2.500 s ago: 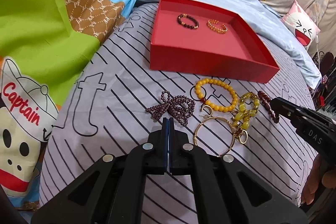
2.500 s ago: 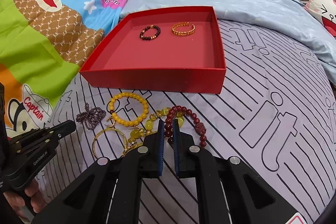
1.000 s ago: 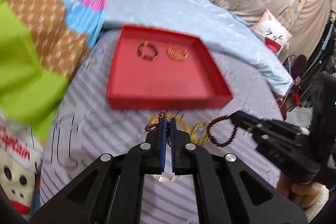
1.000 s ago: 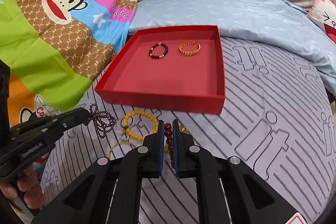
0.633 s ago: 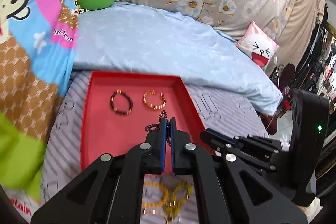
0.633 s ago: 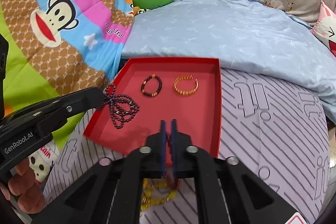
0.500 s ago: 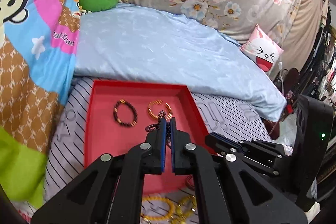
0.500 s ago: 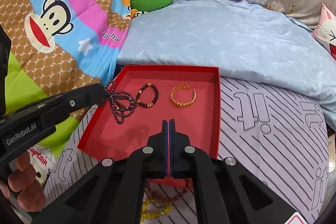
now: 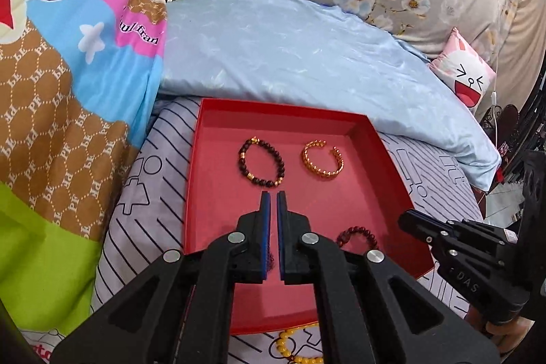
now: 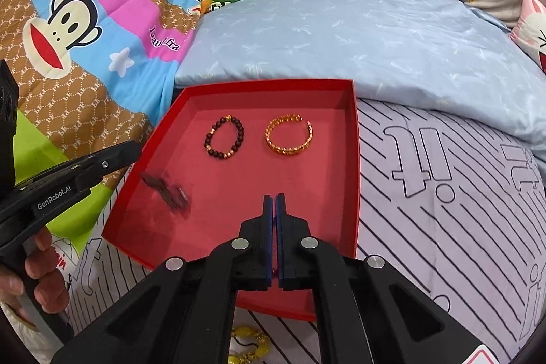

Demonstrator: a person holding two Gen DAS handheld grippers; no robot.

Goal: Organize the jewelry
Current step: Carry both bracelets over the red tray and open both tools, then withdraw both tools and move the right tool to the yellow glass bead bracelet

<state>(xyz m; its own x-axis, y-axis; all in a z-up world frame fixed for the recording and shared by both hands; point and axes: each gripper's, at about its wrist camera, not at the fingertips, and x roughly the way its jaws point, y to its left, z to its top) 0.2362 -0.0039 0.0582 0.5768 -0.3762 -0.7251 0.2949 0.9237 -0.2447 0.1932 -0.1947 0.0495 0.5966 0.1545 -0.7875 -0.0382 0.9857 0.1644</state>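
my left tongs point(image 9: 272, 198) hang over the red tray point(image 9: 218, 111) with a narrow gap between the pads, gripping nothing. the purple bead strand point(image 10: 165, 190) is a blur at the tray's near left. my right tongs point(image 10: 275, 200) look pressed together, and whether they pinch the dark red bracelet point(image 9: 356, 236) at the tray's near right i cannot tell. a brown bead bracelet point(image 9: 261, 166) and gold bangle point(image 9: 321, 159) lie at the far end.

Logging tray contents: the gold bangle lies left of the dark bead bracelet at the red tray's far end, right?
No: the gold bangle lies right of the dark bead bracelet at the red tray's far end, as the left wrist view shows.
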